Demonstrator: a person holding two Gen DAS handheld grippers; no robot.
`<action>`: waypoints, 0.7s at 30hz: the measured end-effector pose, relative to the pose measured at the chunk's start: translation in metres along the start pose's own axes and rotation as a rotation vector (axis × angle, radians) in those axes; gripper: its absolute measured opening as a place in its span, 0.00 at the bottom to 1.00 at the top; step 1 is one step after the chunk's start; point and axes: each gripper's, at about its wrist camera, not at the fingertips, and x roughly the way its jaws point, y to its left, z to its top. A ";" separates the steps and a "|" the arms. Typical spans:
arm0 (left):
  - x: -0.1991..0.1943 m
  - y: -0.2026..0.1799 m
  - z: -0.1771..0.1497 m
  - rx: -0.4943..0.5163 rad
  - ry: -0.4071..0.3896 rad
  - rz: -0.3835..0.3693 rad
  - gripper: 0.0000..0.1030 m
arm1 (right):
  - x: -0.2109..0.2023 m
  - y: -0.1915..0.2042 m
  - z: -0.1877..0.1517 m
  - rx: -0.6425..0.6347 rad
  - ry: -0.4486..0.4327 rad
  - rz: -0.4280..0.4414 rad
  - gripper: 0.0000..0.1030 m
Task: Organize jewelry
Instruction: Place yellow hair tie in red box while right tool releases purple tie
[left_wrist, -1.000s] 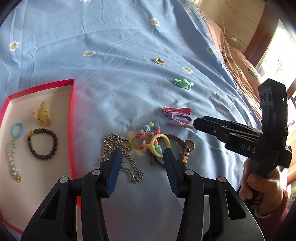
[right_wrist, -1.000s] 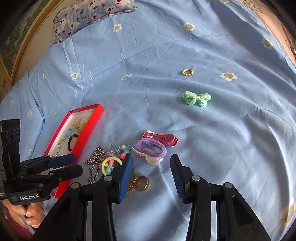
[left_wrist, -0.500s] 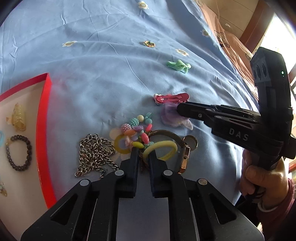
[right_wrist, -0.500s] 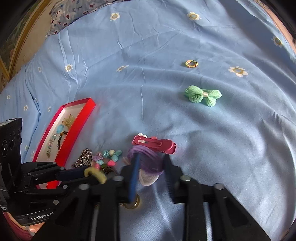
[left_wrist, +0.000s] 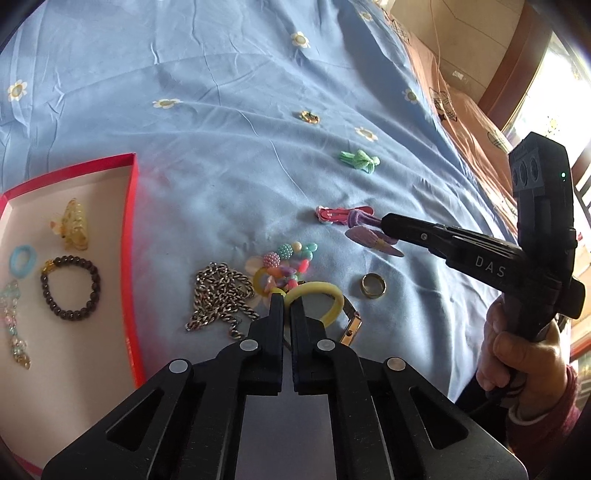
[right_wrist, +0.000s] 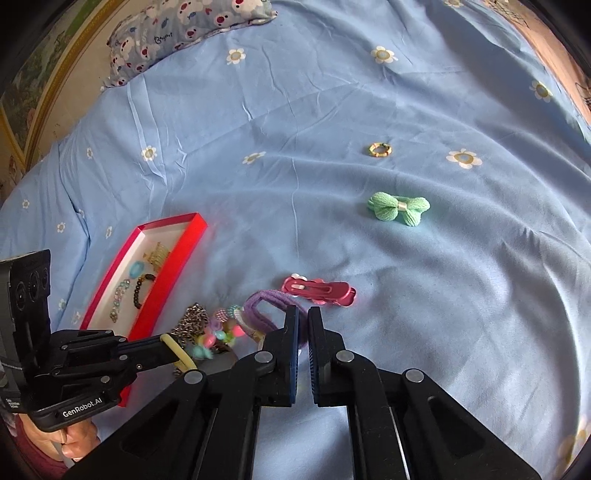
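My left gripper (left_wrist: 287, 301) is shut on a yellow hair tie (left_wrist: 325, 297), lifted slightly above the blue sheet; it also shows in the right wrist view (right_wrist: 177, 352). My right gripper (right_wrist: 303, 314) is shut on a purple hair tie (right_wrist: 269, 301) with a lilac charm (left_wrist: 369, 238) hanging from it. A red box (left_wrist: 129, 236) at the left holds a dark bead bracelet (left_wrist: 70, 288), a blue ring, a yellow claw clip and a pale bead strand. A silver chain (left_wrist: 221, 295) and a colourful bead bracelet (left_wrist: 288, 258) lie between the box and the grippers.
On the blue flowered sheet lie a pink hair clip (right_wrist: 319, 290), a green bow (right_wrist: 399, 208), a small gold ring (right_wrist: 380, 149), a gold band ring (left_wrist: 373, 286) and a watch (left_wrist: 351, 325) under the yellow tie. A patterned pillow (right_wrist: 184, 26) is at the back.
Both grippers went from open to shut. The left closed on the yellow hair tie, the right on the purple one, and both have lifted a little from the sheet.
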 end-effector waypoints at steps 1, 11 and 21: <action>-0.003 0.001 0.000 -0.001 -0.006 0.005 0.02 | -0.002 0.002 0.000 0.001 -0.004 0.006 0.04; -0.032 0.016 -0.011 -0.032 -0.060 0.031 0.02 | -0.010 0.034 -0.002 -0.038 -0.013 0.045 0.04; -0.061 0.055 -0.033 -0.126 -0.097 0.081 0.02 | -0.005 0.079 -0.006 -0.107 0.006 0.099 0.04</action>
